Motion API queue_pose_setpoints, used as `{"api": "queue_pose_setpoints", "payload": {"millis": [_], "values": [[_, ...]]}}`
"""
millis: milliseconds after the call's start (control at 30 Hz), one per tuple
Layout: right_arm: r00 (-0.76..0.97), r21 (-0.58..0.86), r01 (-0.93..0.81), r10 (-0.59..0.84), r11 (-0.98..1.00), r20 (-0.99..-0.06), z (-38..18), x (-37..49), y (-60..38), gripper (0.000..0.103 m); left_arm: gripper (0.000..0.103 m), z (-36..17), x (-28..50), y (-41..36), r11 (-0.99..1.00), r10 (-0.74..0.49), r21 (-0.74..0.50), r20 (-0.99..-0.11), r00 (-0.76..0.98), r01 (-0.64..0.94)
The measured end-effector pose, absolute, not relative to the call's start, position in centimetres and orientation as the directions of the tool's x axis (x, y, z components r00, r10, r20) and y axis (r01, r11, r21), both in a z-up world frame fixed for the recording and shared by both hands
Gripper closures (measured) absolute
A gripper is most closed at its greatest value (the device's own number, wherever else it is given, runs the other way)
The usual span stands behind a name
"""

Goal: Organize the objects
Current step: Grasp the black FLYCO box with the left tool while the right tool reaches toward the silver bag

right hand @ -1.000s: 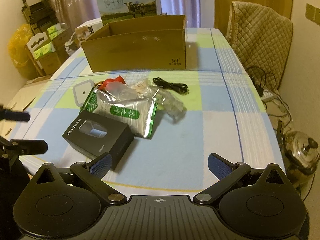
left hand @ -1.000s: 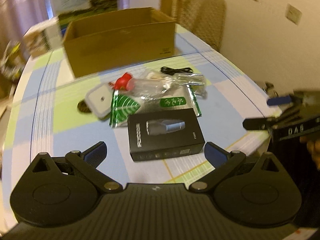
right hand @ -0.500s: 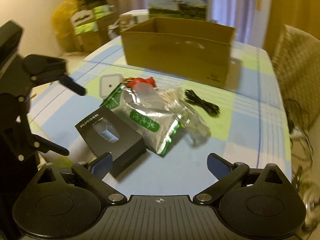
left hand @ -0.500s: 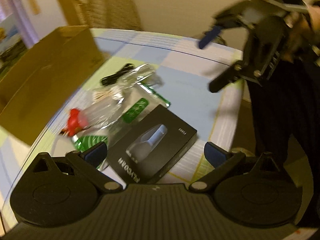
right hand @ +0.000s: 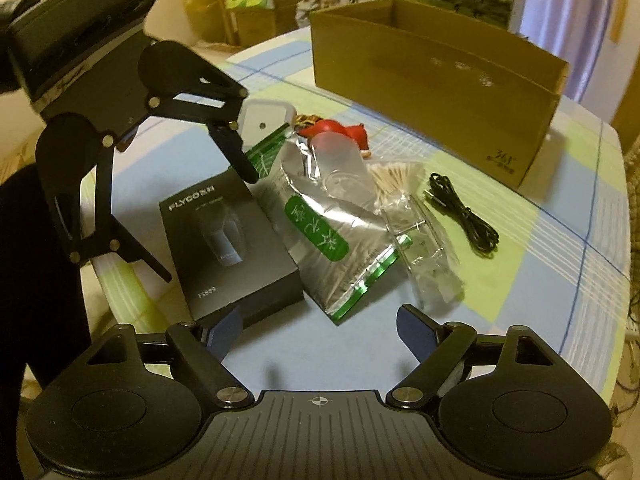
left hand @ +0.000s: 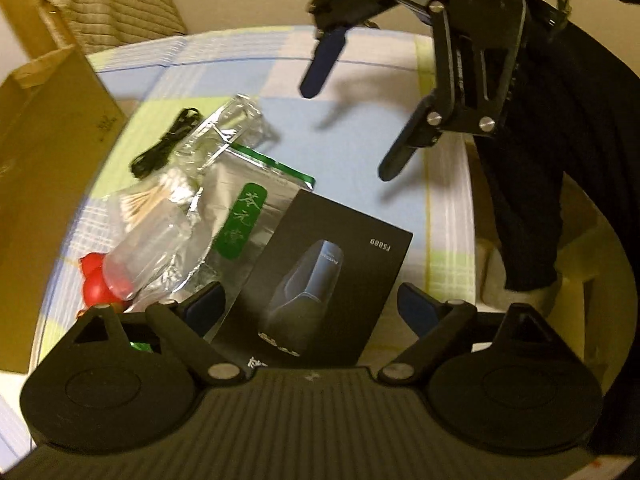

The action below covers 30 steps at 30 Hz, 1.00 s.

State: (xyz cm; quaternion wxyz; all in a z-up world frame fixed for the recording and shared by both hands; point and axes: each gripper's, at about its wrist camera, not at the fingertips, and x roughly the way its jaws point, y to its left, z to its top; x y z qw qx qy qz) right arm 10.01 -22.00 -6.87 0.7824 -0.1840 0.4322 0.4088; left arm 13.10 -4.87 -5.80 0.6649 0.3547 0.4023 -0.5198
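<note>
Black shaver box (left hand: 320, 280): rigid, probably light; best pinched across long edges. Left gripper (left hand: 310, 306) and right gripper (right hand: 316, 330) spread, nothing gripped.

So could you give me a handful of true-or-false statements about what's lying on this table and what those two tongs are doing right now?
1. Both the left tongs and the right tongs are open and hold nothing. True.
2. The black rectangular shaver box sits inside the brown cardboard box. False: it lies on the checked tablecloth, outside it.
3. The coiled black cable lies apart from the silver foil pouch with a green label. True.
4. The foil pouch stands upright. False: it lies flat.
5. The red toy lies beyond the foil pouch, nearer the cardboard box. True.
</note>
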Motion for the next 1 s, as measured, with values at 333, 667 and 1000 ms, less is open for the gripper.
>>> {"api": "queue_pose_setpoints", "payload": {"millis": [333, 667, 1000], "values": [[0.277, 0.029, -0.834, 0.463, 0.551, -0.842, -7.9, 11.1, -21.0, 0.021, 0.019, -7.3, 14.5, -6.2, 0.085, -0.354, -0.005, -0.935, 0.025, 0.996], [0.300, -0.049, -0.879, 0.470, 0.474, -0.830, -7.3, 12.2, -18.0, 0.026, 0.020, -7.4, 12.8, -2.6, 0.311, -0.304, 0.043, -0.942, 0.142, 0.949], [0.267, -0.119, -0.936, 0.447, 0.331, -0.854, -9.4, 13.5, -12.1, 0.028, 0.020, -7.1, 14.0, 4.5, 0.753, -0.197, 0.018, -0.948, 0.252, 0.657]]}}
